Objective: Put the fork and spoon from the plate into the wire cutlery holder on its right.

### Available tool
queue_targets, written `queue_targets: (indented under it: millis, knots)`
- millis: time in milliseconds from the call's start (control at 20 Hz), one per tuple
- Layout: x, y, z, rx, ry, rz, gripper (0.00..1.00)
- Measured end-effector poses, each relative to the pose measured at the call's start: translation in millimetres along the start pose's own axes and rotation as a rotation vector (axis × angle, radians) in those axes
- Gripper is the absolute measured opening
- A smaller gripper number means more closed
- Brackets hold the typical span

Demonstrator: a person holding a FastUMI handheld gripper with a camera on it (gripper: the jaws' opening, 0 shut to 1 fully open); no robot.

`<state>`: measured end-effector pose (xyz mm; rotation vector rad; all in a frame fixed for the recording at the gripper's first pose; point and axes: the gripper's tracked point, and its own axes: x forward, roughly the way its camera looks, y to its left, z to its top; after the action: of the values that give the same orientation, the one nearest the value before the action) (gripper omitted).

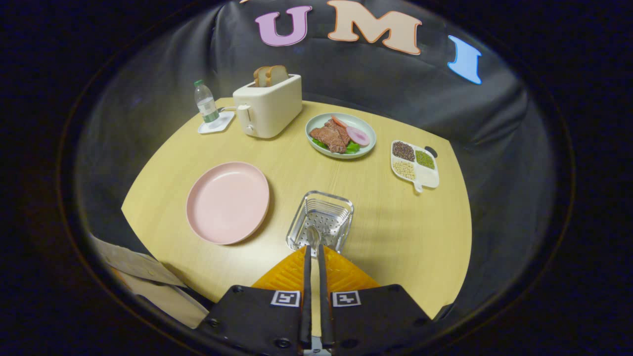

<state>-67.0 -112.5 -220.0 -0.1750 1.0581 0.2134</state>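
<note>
**Spoon held over the holder**

We see the gripper (314, 249) fingers nearly together, pinching the spoon (313, 236), its bowl hanging inside the wire cutlery holder (321, 220). Pink plate (227, 202) sits bare just left of the holder on the bench (395, 232). Fork: we cannot tell where.
</note>
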Motion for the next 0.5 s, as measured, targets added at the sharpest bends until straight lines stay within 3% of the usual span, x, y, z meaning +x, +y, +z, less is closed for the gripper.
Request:
queue_targets:
  millis: [100, 250, 500]
  knots:
    - [-2.5, 0.5, 2.9, 0.002, -0.009, 0.002, 0.12]
    - [-3.5, 5.0, 9.9, 0.020, -0.039, 0.010, 0.36]
    - [-19.7, 26.4, 24.8, 0.041, -0.136, 0.036, 0.69]
